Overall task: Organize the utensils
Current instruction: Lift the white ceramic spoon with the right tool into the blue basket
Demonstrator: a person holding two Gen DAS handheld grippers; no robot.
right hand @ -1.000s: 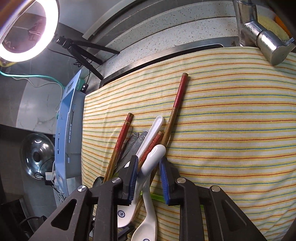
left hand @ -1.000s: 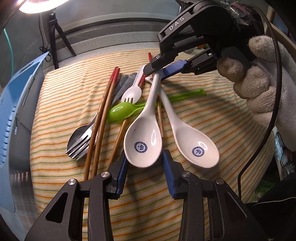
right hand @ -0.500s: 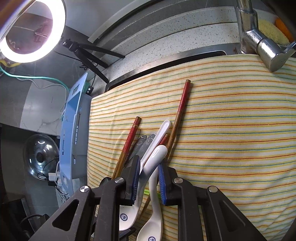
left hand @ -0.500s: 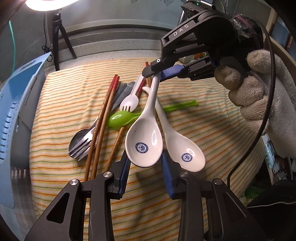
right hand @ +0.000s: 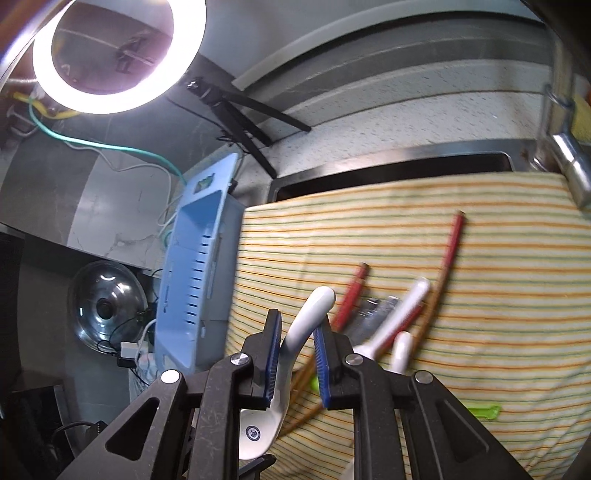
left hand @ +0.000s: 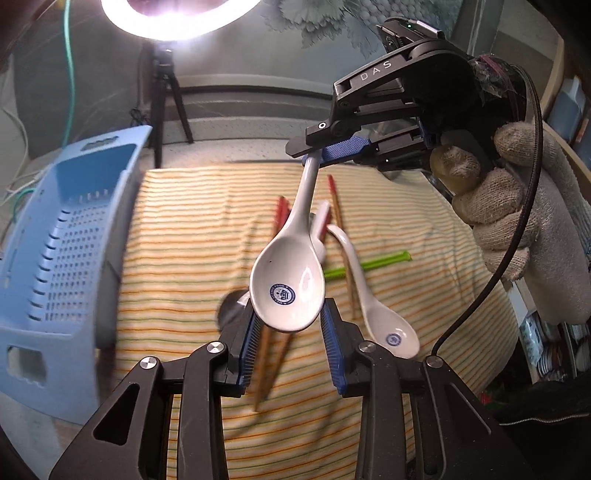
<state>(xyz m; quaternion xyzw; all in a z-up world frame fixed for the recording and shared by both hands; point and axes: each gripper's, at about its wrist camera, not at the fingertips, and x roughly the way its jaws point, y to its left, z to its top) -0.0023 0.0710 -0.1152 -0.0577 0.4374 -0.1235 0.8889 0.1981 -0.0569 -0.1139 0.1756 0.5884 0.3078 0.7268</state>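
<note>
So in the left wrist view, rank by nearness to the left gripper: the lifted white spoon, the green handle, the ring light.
1. Lifted white spoon: its bowl sits between the left gripper jaws.
2. Green handle: on the striped cloth, right of the spoon.
3. Ring light: top, behind the counter.

Lifted spoon [left hand: 288, 291] hangs above the cloth [left hand: 177, 295]. Second spoon [left hand: 384, 325] lies on the cloth to its right, across a chopstick [left hand: 341, 236]. Basket [left hand: 62, 243] stands left of the cloth; ring light [left hand: 177, 18] behind.
</note>
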